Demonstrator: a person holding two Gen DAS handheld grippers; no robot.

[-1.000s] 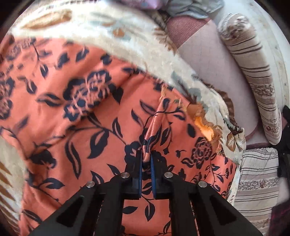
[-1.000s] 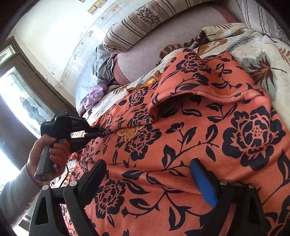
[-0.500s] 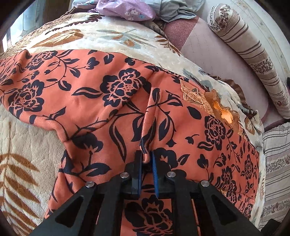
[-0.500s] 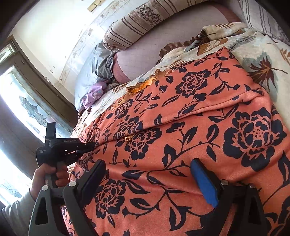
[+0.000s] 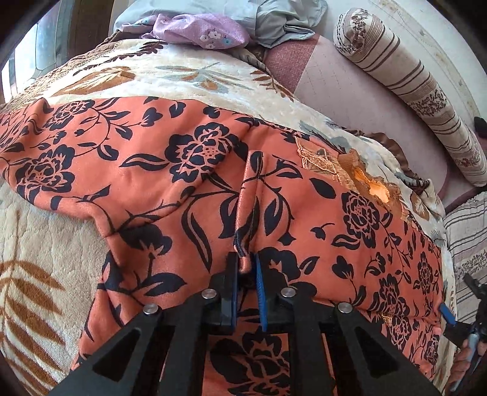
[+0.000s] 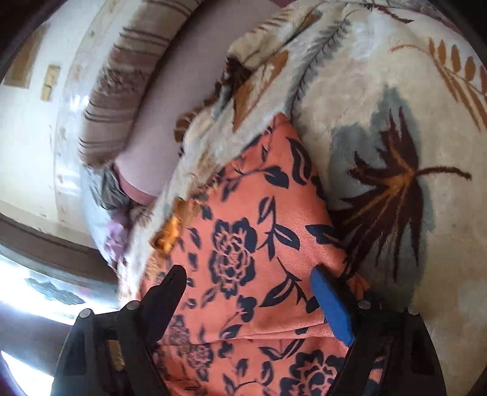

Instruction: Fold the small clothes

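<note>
An orange garment with a dark flower print [image 5: 182,170] lies spread on a cream leaf-patterned blanket [image 5: 182,79]. My left gripper [image 5: 245,268] is shut on a raised ridge of its cloth near the front edge. In the right wrist view, the garment's right end [image 6: 252,219] lies on the blanket [image 6: 380,91]. My right gripper [image 6: 246,283] hovers over that end with its jaws wide and closing. Cloth lies between them and the pads do not press it. A blue pad of the right gripper [image 5: 447,313] shows at the left view's right edge.
A striped bolster pillow [image 5: 411,85] lies along the wall behind a pink sheet [image 5: 350,91]. Purple [image 5: 201,30] and grey [image 5: 283,24] clothes are heaped at the far end. A striped pillow [image 5: 465,237] sits to the right. A bright window [image 6: 36,289] is at left.
The lifted part of the garment has come down flat on the blanket, still pinched by the left gripper. The right gripper has swung to the garment's right end and rolled.
</note>
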